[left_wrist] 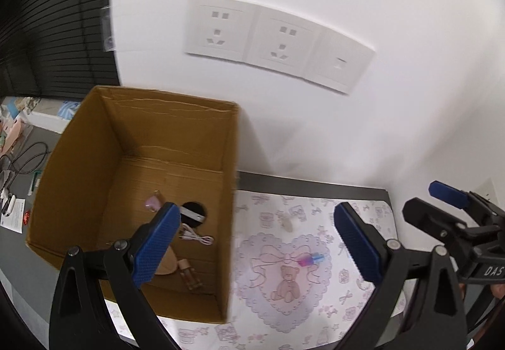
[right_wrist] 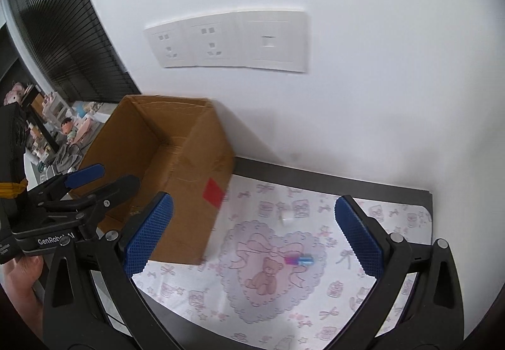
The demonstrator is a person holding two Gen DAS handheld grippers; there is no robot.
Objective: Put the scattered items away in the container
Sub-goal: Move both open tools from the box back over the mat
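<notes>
A cardboard box (left_wrist: 139,192) is standing open at nine o'clock on the printed mat (left_wrist: 284,302), already holding a white cable (left_wrist: 199,238) and a small bottle (left_wrist: 191,275). The left gripper (left_wrist: 255,242) and right gripper (right_wrist: 252,233) are both hovering spread wide, holding nothing. A pink-and-blue capsule (right_wrist: 300,260) is lying at the mat's centre, a small white cap (right_wrist: 286,219) at twelve o'clock from it.

One box (left_wrist: 75,166), two grippers (left_wrist: 255,233) (right_wrist: 252,230), two sockets (left_wrist: 217,27).
</notes>
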